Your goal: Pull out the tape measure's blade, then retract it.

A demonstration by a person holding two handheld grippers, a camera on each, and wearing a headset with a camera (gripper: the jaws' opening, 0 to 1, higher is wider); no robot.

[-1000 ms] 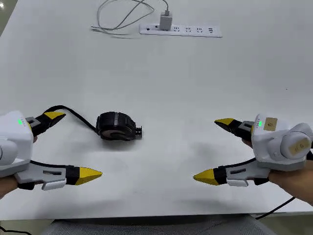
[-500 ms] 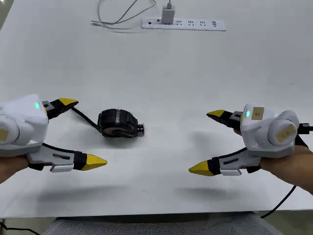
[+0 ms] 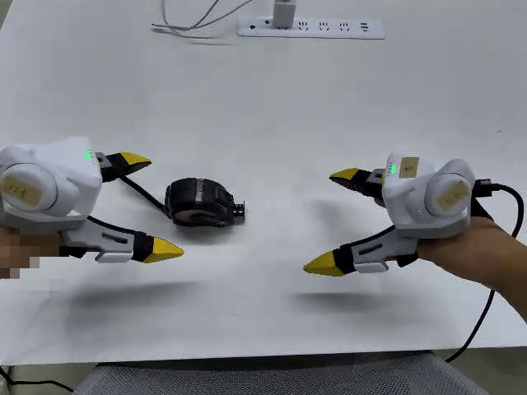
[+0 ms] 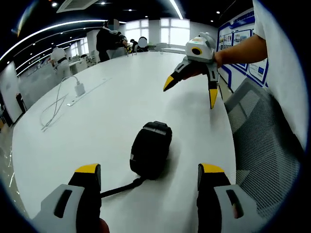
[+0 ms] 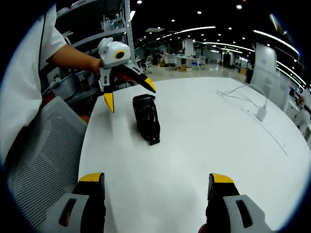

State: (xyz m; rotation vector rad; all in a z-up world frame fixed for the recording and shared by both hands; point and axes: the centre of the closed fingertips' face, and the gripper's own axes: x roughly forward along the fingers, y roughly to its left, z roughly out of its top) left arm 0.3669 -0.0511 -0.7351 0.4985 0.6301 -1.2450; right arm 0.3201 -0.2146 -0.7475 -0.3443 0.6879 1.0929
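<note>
A rounded, ribbed black tape measure (image 3: 199, 202) is lying on the smooth white table (image 3: 272, 107), just ahead of the left gripper (image 3: 164, 204). Both it and the right gripper (image 3: 319, 220) are gaping wide, gripping nothing. The right gripper view is facing the measure's small protruding tip (image 5: 153, 141).

blk tape measure (image 3: 200, 202), white left gripper (image 3: 155, 204) & right gripper (image 3: 328, 220) w/ yellow tips, white table (image 3: 272, 99)

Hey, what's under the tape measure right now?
The tape measure rests straight on the white table, its black strap trailing off across the tabletop. The patch beneath its case is covered, so anything thin there cannot be seen.
</note>
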